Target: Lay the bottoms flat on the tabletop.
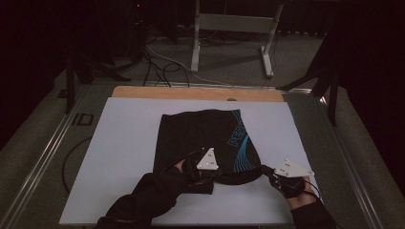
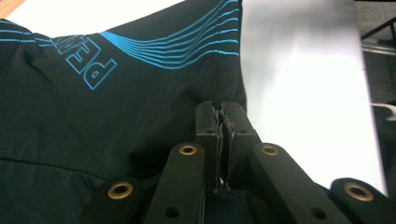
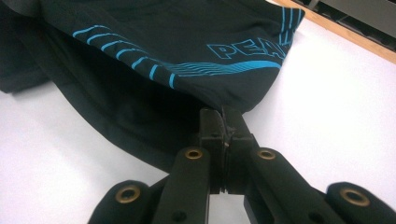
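Note:
A pair of black shorts (image 1: 200,136) with blue lines and lettering lies on the white board (image 1: 119,143). My left gripper (image 1: 206,167) is at the shorts' near edge, its jaws shut on the black fabric (image 2: 140,116), which is pinched between the pads (image 2: 220,122). To its right, my right gripper (image 1: 274,172) holds the near right corner of the shorts. There its jaws (image 3: 223,122) are shut on the hem of the shorts (image 3: 154,79), and the cloth lifts off the board toward them.
The white board lies on a table with a wooden edge (image 1: 191,92) at the back. Metal rails (image 1: 47,148) run along both sides. Cables and a table frame (image 1: 229,28) stand on the floor beyond.

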The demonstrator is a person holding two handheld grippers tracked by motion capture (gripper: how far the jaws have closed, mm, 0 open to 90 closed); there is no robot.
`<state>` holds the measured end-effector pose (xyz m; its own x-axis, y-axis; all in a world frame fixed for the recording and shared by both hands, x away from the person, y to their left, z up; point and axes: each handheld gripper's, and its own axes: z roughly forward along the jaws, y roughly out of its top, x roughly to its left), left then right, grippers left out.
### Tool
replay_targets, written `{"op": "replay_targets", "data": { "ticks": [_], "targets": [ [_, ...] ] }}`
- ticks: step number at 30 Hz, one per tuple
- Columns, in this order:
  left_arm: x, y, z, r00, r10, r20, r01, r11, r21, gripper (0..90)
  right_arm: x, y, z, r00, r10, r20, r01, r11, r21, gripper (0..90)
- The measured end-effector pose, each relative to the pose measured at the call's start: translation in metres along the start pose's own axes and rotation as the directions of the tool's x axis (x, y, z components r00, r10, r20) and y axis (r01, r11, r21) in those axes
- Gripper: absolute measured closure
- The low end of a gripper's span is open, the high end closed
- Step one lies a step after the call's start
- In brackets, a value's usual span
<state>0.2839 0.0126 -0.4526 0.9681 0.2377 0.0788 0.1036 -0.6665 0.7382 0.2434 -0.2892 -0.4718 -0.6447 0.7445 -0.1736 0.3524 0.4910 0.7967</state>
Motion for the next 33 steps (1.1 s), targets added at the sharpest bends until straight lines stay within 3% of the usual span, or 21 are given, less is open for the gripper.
{"op": "replay_targets", "data": {
  "ticks": [9, 16, 22, 27, 30, 33],
  "targets": [
    [-0.009, -0.008, -0.012, 0.9998, 0.009, 0.017, -0.009, 0.9999, 0.007, 87.3, 0.011, -0.004, -0.016, 0.998, 0.007, -0.062, -0.007, 1.0, -0.001, 89.4],
    [-0.014, -0.024, 0.006, 0.9993, 0.012, 0.034, -0.014, 0.9977, 0.066, 87.1, 0.015, -0.019, -0.003, 0.9941, 0.026, -0.105, -0.018, 0.996, 0.082, 89.3],
    [-0.016, -0.037, 0.017, 0.9982, 0.0, 0.061, -0.006, 0.9954, 0.096, 85.7, 0.015, -0.022, -0.001, 0.991, 0.032, -0.13, -0.021, 0.996, 0.084, 88.1],
    [-0.023, -0.044, 0.024, 0.9927, 0.008, 0.12, -0.024, 0.9905, 0.136, 77.1, 0.012, -0.022, -0.002, 0.9861, 0.091, -0.139, -0.086, 0.995, 0.045, 51.9],
    [-0.024, -0.044, 0.021, 0.9904, 0.009, 0.138, -0.029, 0.9887, 0.147, 73.1, 0.009, -0.02, -0.004, 0.9857, 0.114, -0.124, -0.114, 0.993, 0.007, 38.4],
    [-0.027, -0.043, 0.017, 0.9857, 0.029, 0.166, -0.051, 0.9903, 0.129, 60.1, 0.009, -0.018, -0.005, 0.9874, 0.112, -0.111, -0.116, 0.993, -0.026, 28.2]
  ]
}}
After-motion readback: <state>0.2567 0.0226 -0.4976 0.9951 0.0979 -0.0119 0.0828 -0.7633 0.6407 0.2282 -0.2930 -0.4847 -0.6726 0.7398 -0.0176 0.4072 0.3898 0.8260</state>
